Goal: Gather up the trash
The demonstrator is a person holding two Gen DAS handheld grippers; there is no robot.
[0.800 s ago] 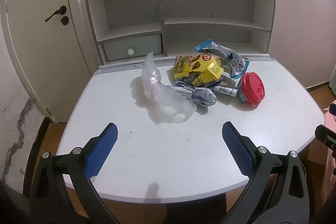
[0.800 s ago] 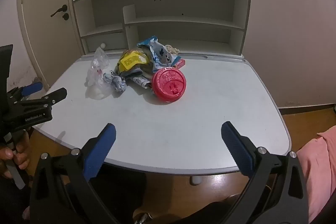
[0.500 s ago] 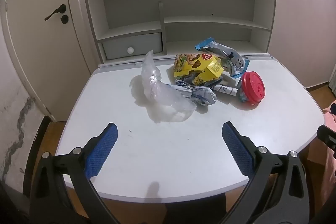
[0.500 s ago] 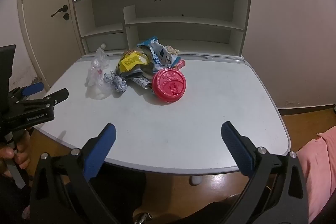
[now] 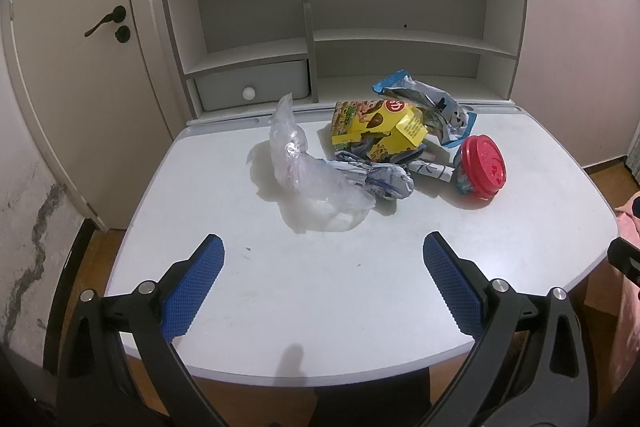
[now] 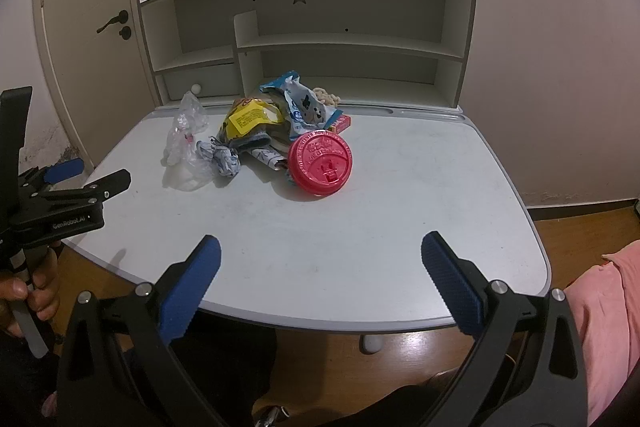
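1. Both tools are spread wide and holding nothing: the left gripper (image 5: 323, 255) and the right gripper (image 6: 320, 255) hang over the near edge of the desk (image 5: 400, 291).
2. The trash sits mid-desk in one heap: clear plastic bag (image 5: 304, 171), crumpled paper (image 5: 386, 181), yellow wrapper (image 5: 380, 131), red-lidded cup (image 6: 320, 162).
3. I'd go for the cup first (it's rigid, nearest the right side), closing across its body, not the lid.
4. Pinch the floppy bag low, where it's bunched.

I can read "GenRobot.AI" in white on the black body of the left gripper (image 6: 72, 183). The raised lettering on the red lid (image 6: 320, 163) and the print on the yellow wrapper (image 6: 250, 117) are too small for me to make out.
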